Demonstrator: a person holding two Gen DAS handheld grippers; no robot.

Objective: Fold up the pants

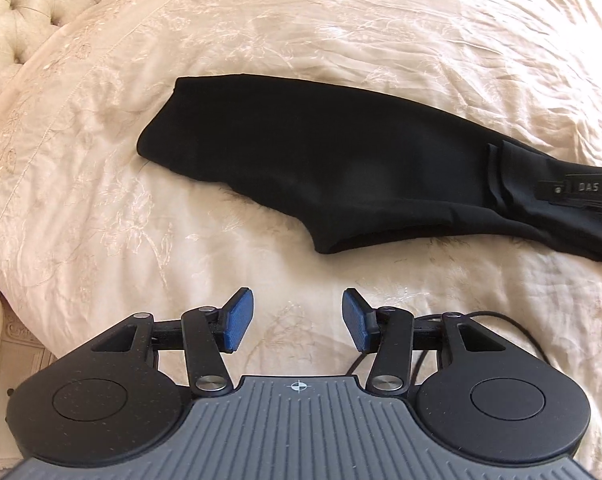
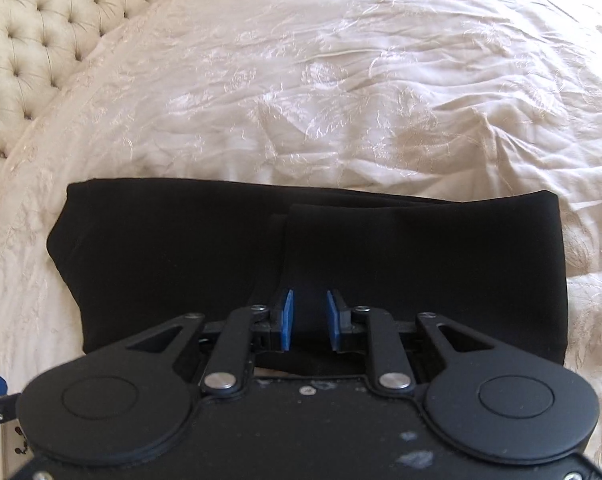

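Black pants (image 1: pixel 321 168) lie folded lengthwise on a cream bedspread (image 1: pixel 261 20). In the left wrist view my left gripper (image 1: pixel 298 322) is open and empty, hovering over bare bedspread just short of the pants' near edge. The right gripper (image 1: pixel 581 192) shows at the right edge of that view, on the pants' end. In the right wrist view my right gripper (image 2: pixel 309 320) is over the pants (image 2: pixel 181 248), its blue pads (image 2: pixel 287 318) narrowly apart with a raised fold of black cloth between them; I cannot tell whether they pinch it.
A tufted cream headboard (image 2: pixel 41 32) stands at the far left, also in the left wrist view (image 1: pixel 33 4). The embroidered bedspread (image 2: pixel 341 80) stretches wide beyond the pants. A black cable (image 1: pixel 501 320) trails by the left gripper.
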